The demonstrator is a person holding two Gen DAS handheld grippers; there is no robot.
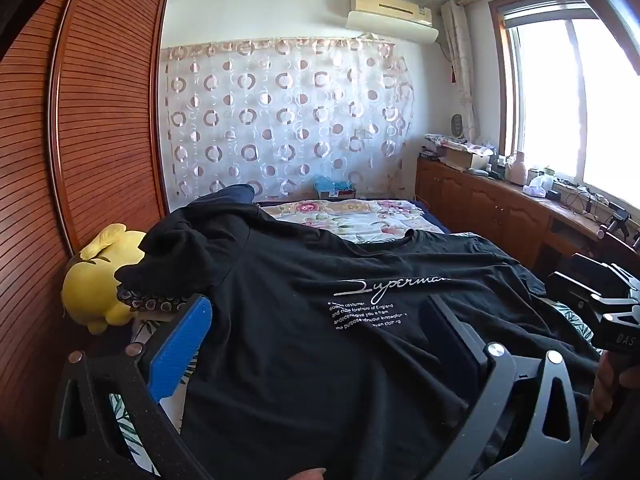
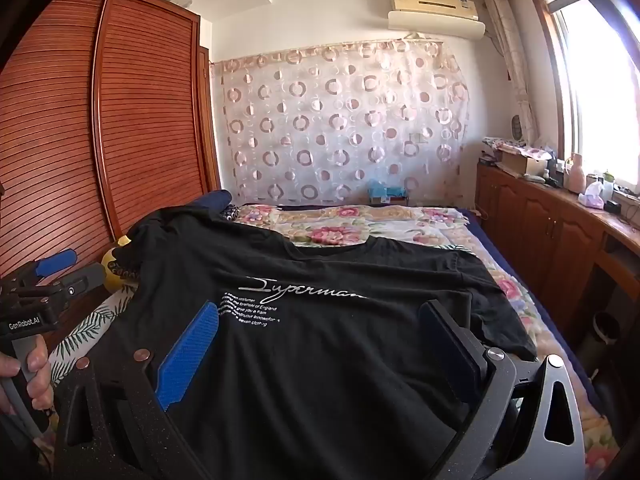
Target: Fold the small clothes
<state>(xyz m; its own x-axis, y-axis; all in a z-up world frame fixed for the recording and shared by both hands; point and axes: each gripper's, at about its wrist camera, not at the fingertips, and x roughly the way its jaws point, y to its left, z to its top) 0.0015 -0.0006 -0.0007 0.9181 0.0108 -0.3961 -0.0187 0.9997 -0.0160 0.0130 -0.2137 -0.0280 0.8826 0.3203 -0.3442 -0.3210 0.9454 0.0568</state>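
A black T-shirt [image 1: 304, 320] with white "Superman" lettering [image 2: 300, 286] lies face up on the bed, neck toward the far wall. Its left sleeve [image 1: 188, 248] is bunched up over a hump. My left gripper [image 1: 316, 332] hovers open over the shirt's lower left part, nothing between its blue pad [image 1: 180, 344] and dark pad [image 1: 448, 328]. My right gripper [image 2: 320, 340] hangs open above the shirt's lower middle, its jaws wide apart and holding nothing. The shirt's hem is hidden below both views.
A yellow plush toy [image 1: 100, 276] sits by the louvred wardrobe [image 1: 100, 120] on the left. A flowered quilt [image 2: 340, 228] covers the far bed. Wooden cabinets [image 2: 552, 228] with clutter run under the window on the right. A person's hand [image 2: 28, 368] grips the left tool's handle.
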